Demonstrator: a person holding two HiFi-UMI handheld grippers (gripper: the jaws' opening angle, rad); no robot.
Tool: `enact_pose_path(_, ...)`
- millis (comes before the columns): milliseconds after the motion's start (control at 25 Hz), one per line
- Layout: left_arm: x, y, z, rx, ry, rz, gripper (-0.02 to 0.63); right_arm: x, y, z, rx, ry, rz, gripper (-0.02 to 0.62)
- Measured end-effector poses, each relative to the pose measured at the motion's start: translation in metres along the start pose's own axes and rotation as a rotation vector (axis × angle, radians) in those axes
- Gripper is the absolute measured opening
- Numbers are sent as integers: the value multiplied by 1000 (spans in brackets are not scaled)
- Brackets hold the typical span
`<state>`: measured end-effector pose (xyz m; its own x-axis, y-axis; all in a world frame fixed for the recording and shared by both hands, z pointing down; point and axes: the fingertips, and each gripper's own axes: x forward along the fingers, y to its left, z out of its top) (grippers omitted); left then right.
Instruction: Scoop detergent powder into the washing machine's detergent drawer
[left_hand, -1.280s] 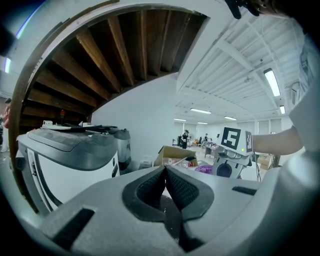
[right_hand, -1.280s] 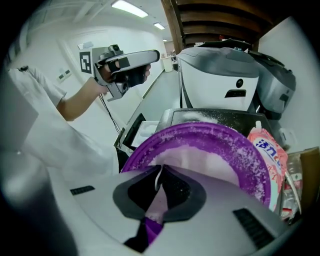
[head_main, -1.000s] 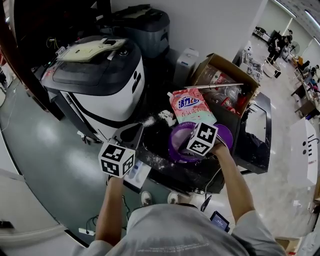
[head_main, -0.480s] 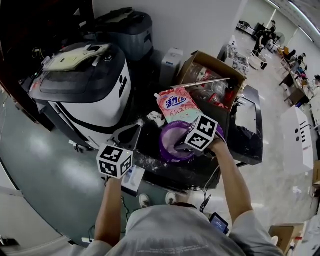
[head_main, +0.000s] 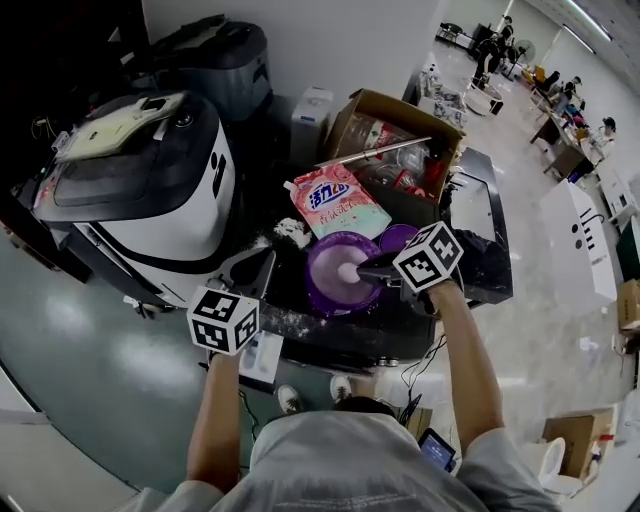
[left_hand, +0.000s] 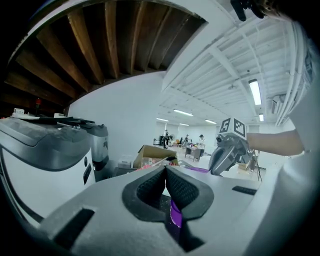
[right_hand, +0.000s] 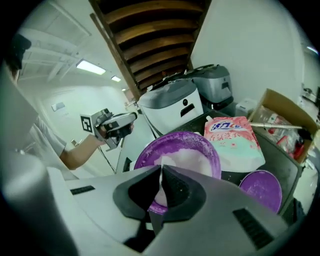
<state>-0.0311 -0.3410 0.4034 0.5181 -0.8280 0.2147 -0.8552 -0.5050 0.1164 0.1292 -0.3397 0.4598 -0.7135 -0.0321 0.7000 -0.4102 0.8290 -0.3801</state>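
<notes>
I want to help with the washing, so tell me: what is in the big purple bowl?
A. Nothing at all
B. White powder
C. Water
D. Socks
B: the big purple bowl holds a heap of white powder, right in front of the pink detergent bag.

Purple bowl (head_main: 313, 285), white powder (head_main: 345, 288), white scoop (right_hand: 159, 174), pink pouch (head_main: 335, 205)
</notes>
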Motion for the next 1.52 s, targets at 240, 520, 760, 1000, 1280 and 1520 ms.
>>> enact_pose_path(240,-5,-3,-11,-6,19,-39,9,-18,-10,-9,179,-232,-77,14)
enact_pose_path(520,-14,0,-22,-14,36,-57,9,-45,-9,-13,334,-498,-165,12)
enact_pose_path(760,-28,-3,-19,-16,27,-28,9,-67,0,-14,367,-601,-191,14)
enact_pose_path(1000,-47,-14,-15,0,20,14,9,-78,20,-18,331,-659,-209,14)
enact_pose_path(1280,-78,-50,-9,30,6,57,9,-94,53,-39,305,-712,-163,14)
enact_pose_path(1520,-115,-86,-22,13,10,105,9,-103,73,-68,339,-757,-119,14)
